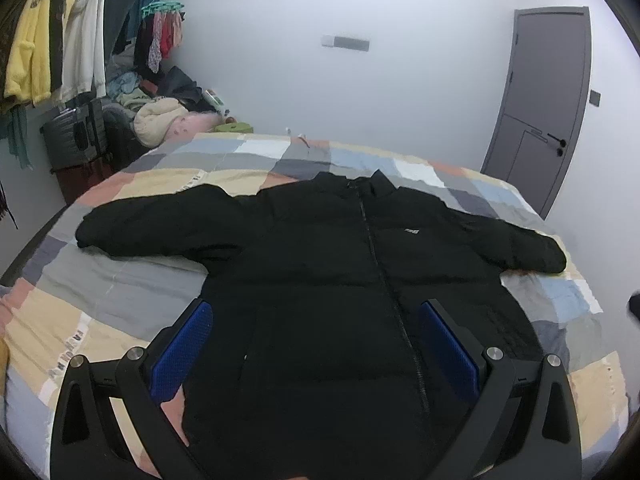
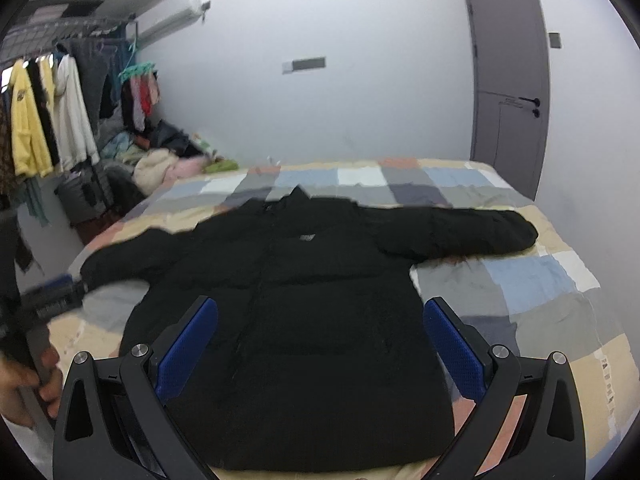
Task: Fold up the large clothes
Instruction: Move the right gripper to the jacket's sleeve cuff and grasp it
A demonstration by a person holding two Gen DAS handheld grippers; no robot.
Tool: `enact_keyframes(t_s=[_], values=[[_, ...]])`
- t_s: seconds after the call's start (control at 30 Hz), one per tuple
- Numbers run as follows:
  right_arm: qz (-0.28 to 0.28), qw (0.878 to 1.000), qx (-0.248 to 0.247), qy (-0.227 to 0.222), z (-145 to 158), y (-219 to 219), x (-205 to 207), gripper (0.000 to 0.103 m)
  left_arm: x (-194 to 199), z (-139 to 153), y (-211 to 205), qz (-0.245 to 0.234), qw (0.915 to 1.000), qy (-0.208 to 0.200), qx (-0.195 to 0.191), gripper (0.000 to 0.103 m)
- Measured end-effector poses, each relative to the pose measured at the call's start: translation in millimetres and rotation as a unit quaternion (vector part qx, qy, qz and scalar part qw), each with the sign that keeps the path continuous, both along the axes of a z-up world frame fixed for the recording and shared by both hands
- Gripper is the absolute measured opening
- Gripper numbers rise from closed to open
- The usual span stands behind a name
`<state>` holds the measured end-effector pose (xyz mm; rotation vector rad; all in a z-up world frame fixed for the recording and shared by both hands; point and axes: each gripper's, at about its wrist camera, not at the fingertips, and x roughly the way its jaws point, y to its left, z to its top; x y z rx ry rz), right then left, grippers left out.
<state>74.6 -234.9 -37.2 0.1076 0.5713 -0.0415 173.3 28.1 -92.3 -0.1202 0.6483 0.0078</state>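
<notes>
A black puffer jacket [image 1: 320, 264] lies flat and front-up on the bed, zipped, with both sleeves spread out to the sides. It also shows in the right wrist view [image 2: 304, 292]. My left gripper [image 1: 316, 316] is open above the jacket's lower front, its blue pads [image 1: 184, 348] wide apart and empty. My right gripper [image 2: 320, 316] is open above the jacket's lower right part, also empty. The left gripper shows at the left edge of the right wrist view [image 2: 52, 296], held by a hand, near the left sleeve's cuff.
The bed has a patchwork checked cover [image 1: 120, 300]. A clothes rack with hanging garments [image 1: 52, 40] and a pile of clothes [image 1: 160, 116] stand at the far left. A dark suitcase [image 1: 72, 136] is beside the bed. A grey door [image 1: 548, 112] is at the right.
</notes>
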Motion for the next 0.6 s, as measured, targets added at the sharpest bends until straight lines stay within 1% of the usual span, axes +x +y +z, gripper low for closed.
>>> enact_keyframes(t_s=[0.13,0.2,0.27,0.33,0.4,0.6], values=[[-0.019,1.000,0.009,-0.008,0.6,-29.9,19.8,0.103,16.4,-15.7,2.9,-0.008,0.9999,0.001,-0.014,0.103],[-0.026,1.000,-0.002,-0.010,1.2,-45.1,32.2,0.103,21.0,-20.7,4.6,-0.004,0.9999,-0.011,-0.011,0.103],[-0.033,0.999,-0.016,-0.012,1.4,-59.1,43.6,0.103,27.0,-27.4,6.2,0.002,0.9998,-0.012,-0.013,0.103],[-0.034,0.999,-0.020,-0.012,-0.1,-73.8,54.1,0.103,33.2,-34.8,10.4,0.002,0.9994,-0.005,-0.034,0.103],[-0.041,0.999,-0.022,-0.010,-4.0,-94.5,67.7,0.103,38.0,-40.9,12.9,0.008,0.9989,-0.003,-0.046,0.103],[-0.058,0.998,-0.020,0.009,-29.7,-149.3,103.2,0.103,54.5,-60.6,18.9,0.028,0.9984,0.014,-0.047,0.103]])
